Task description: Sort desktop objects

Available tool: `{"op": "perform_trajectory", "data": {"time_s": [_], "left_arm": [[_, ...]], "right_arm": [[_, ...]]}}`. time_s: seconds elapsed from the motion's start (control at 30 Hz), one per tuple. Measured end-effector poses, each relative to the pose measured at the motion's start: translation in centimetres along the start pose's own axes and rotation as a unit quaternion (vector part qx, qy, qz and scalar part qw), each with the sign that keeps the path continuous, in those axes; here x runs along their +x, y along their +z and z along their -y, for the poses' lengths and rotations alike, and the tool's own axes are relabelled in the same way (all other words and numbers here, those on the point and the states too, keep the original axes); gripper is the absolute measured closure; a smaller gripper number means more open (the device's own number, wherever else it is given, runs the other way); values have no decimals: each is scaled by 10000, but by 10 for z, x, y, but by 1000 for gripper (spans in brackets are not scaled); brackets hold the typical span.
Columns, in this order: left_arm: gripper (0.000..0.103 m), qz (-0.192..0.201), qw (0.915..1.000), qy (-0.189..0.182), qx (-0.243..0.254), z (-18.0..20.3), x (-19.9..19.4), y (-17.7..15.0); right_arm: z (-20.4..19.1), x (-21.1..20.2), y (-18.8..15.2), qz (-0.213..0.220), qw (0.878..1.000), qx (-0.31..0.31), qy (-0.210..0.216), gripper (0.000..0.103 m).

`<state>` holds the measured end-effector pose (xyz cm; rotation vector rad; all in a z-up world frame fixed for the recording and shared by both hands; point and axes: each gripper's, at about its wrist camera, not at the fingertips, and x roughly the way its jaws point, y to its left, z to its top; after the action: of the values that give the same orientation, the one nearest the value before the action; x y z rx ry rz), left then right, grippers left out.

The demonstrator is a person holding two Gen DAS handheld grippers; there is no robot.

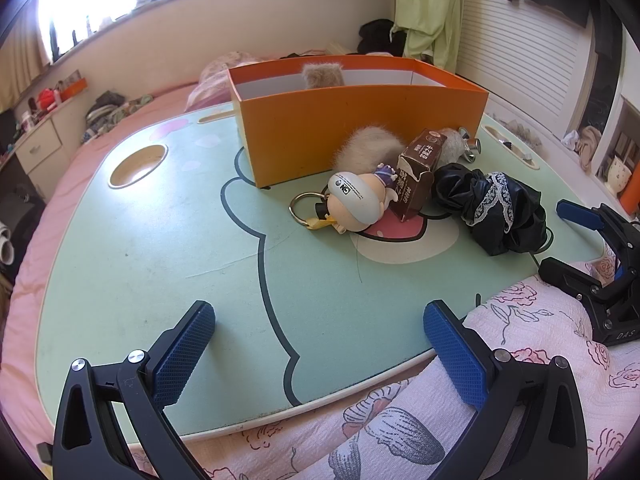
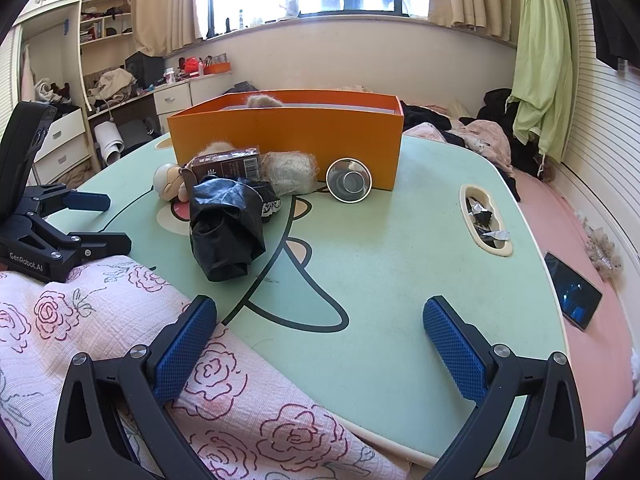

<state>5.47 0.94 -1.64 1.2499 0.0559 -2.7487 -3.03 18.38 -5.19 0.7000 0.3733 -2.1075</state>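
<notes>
Hovering low over the counter (image 1: pixel 160 264), left tongs (image 1: pixel 319 340) and right tongs (image 2: pixel 320 336) both gape, empty. Toy figure (image 1: pixel 356 200), brown carton (image 1: pixel 416 172), black scrunchie (image 1: pixel 492 208) cluster against orange box (image 1: pixel 320 132).

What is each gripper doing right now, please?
Left gripper: open, holding nothing, above the near edge of the table.
Right gripper: open, holding nothing, also at the near edge.

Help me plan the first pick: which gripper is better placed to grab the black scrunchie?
Probably the right gripper. The black scrunchie lies on the right gripper's side of the table, whereas the left gripper faces bare tabletop. Both are open and empty.
</notes>
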Motion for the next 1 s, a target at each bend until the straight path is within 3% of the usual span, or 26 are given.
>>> {"op": "perform_trajectory", "data": {"time_s": [1.0], "left_arm": [[0, 2, 10000, 2, -6, 0, 0, -1]], "right_arm": [[-2, -1, 0, 18, 10000, 8, 14, 0]]}}
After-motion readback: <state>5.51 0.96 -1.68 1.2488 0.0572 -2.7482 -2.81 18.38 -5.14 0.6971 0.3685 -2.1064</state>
